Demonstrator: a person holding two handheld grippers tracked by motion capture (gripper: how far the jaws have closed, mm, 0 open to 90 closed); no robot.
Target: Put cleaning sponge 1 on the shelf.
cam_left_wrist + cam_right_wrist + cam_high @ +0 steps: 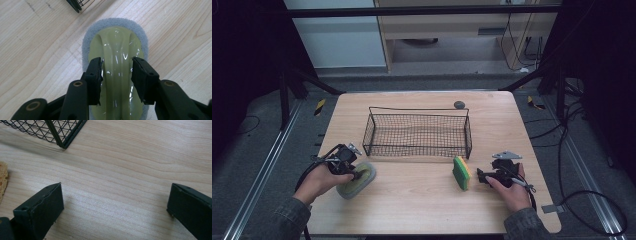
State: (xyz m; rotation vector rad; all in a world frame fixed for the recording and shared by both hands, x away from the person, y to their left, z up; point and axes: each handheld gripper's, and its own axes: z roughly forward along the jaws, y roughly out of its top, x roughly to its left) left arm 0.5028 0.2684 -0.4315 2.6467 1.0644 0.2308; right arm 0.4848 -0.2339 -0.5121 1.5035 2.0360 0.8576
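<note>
Right now I see the wooden table (422, 200) with the black wire basket (417, 134) standing toward its far middle, and a small dark round object (459, 104) lying just behind the basket's far right corner. My left gripper (357, 173) is down on the handled scrubbing pad (357, 180), which lies flat on the table near the basket's front left corner; in the left gripper view the pale yellow-green plastic handle (116, 62) runs up between the jaws, which sit pinched against its two sides above the grey pad. A green-and-yellow sponge (461, 172) stands on edge before the basket's front right corner. My right gripper (482, 176) rests just right of that sponge, jaws spread wide over bare wood.
</note>
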